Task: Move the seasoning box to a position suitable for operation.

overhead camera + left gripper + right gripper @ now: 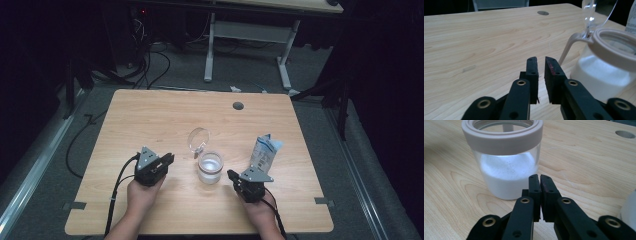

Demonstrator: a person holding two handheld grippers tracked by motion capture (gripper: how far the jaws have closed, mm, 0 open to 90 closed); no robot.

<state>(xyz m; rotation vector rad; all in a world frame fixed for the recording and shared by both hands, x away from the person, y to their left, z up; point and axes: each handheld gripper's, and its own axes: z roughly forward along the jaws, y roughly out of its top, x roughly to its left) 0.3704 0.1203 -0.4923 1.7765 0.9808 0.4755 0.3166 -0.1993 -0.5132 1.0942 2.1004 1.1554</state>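
So the jar [210, 168] sits upright near the middle of the table [150, 115], long axis straight up, mouth facing the ceiling, about half full of white powder. Its clear hinged lid [198, 138] is flipped open and stands up behind the rim on the far side, tilted back away from the person. The left gripper [169, 159] is just beside the jar on its left with its jaws almost together, just a thin gap and nothing between them. The right gripper [232, 174] is close on the jar's right, jaws fully closed on nothing. A blue and white carton [263, 151] stands just beyond the right gripper, leaning a bit
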